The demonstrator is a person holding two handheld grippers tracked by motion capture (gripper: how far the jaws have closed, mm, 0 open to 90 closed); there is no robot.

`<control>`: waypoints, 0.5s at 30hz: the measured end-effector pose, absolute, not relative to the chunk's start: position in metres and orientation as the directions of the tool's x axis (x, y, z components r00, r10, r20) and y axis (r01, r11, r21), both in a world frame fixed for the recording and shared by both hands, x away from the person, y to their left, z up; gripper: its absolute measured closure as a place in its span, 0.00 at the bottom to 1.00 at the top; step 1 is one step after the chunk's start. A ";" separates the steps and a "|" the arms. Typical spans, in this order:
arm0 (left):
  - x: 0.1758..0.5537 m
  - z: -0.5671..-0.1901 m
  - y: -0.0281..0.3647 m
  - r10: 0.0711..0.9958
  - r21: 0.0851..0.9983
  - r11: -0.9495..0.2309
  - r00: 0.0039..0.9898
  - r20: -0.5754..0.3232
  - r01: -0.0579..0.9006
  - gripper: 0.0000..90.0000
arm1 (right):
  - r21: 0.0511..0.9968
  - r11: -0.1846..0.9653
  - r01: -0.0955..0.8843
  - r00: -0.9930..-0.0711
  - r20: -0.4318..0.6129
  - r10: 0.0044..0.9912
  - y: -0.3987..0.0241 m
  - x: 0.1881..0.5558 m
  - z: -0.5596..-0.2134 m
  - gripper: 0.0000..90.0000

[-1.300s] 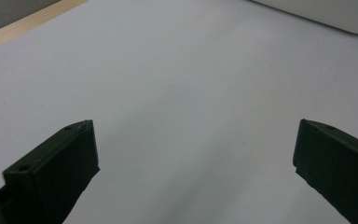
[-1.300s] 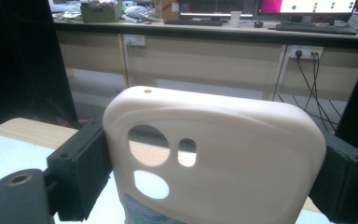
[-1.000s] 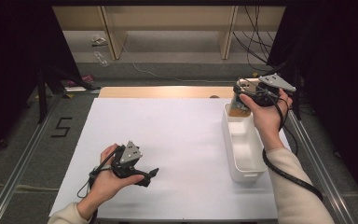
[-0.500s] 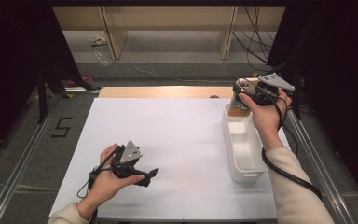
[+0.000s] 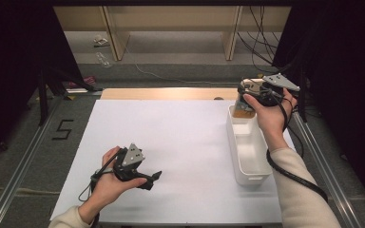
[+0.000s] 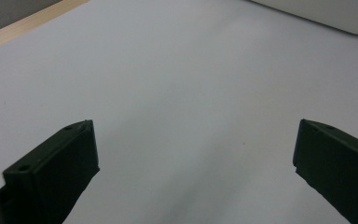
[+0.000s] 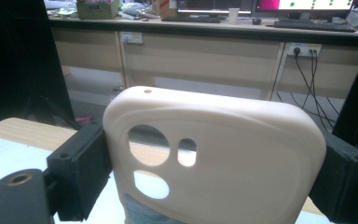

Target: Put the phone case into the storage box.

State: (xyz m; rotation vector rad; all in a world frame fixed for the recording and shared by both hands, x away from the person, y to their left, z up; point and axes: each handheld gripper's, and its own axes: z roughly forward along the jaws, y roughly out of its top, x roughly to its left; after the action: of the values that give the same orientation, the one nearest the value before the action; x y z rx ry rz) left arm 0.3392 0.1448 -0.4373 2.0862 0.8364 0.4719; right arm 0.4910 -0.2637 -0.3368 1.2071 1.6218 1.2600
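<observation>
Over at the far right, the right gripper [image 5: 243,102] is raised above the far end of a long white tub [image 5: 248,147], its jaws clamped on the two sides of a cream phone case [image 7: 214,158] — camera cut-outs showing, the case standing upright between them. The left gripper [image 5: 154,176] sits low at the near left of the white table [image 5: 180,137], well apart from the tub, jaws spread wide with nothing between them but bare tabletop.
</observation>
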 end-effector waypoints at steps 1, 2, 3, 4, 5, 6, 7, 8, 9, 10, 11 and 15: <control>0.339 -0.437 0.145 0.704 0.804 -0.442 0.709 0.038 0.397 0.00 | 0.970 0.075 0.233 -0.283 -0.006 0.959 -0.264 0.491 -0.337 0.15; 0.339 -0.437 0.145 0.704 0.804 -0.442 0.709 0.038 0.397 0.00 | 0.969 0.074 0.234 -0.282 -0.005 0.959 -0.264 0.491 -0.337 0.15; 0.339 -0.437 0.145 0.705 0.804 -0.442 0.709 0.038 0.397 0.00 | 0.970 0.074 0.234 -0.281 -0.005 0.960 -0.264 0.492 -0.337 0.15; 0.339 -0.437 0.145 0.704 0.804 -0.442 0.709 0.038 0.397 0.00 | 0.969 0.076 0.234 -0.281 -0.007 0.960 -0.264 0.492 -0.337 0.15; 0.339 -0.437 0.145 0.705 0.804 -0.442 0.709 0.037 0.397 0.00 | 0.969 0.074 0.235 -0.280 -0.006 0.960 -0.264 0.493 -0.337 0.15; 0.339 -0.437 0.145 0.704 0.804 -0.443 0.709 0.038 0.397 0.00 | 0.969 0.074 0.236 -0.280 -0.005 0.960 -0.264 0.493 -0.337 0.15; 0.339 -0.437 0.145 0.704 0.804 -0.443 0.709 0.038 0.396 0.00 | 0.968 0.075 0.238 -0.279 -0.006 0.960 -0.264 0.494 -0.338 0.15; 0.339 -0.437 0.145 0.703 0.804 -0.444 0.710 0.039 0.396 0.00 | 0.968 0.074 0.240 -0.279 -0.005 0.960 -0.264 0.494 -0.338 0.15; 0.339 -0.437 0.145 0.704 0.804 -0.443 0.709 0.038 0.396 0.00 | 0.968 0.074 0.239 -0.279 -0.005 0.960 -0.263 0.494 -0.338 0.15; 0.339 -0.437 0.145 0.704 0.804 -0.442 0.709 0.038 0.397 0.00 | 0.968 0.075 0.240 -0.279 -0.006 0.960 -0.263 0.495 -0.338 0.15; 0.339 -0.438 0.145 0.704 0.804 -0.442 0.709 0.037 0.397 0.00 | 0.968 0.075 0.240 -0.279 -0.006 0.960 -0.263 0.495 -0.338 0.15; 0.339 -0.437 0.145 0.703 0.804 -0.443 0.710 0.037 0.397 0.00 | 0.968 0.074 0.241 -0.279 -0.005 0.960 -0.262 0.496 -0.338 0.15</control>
State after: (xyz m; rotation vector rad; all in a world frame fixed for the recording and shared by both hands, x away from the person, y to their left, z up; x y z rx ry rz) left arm 0.3393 0.1451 -0.4371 2.0866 0.8360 0.4701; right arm 0.4964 -0.2622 -0.3382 1.2169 1.6260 1.2526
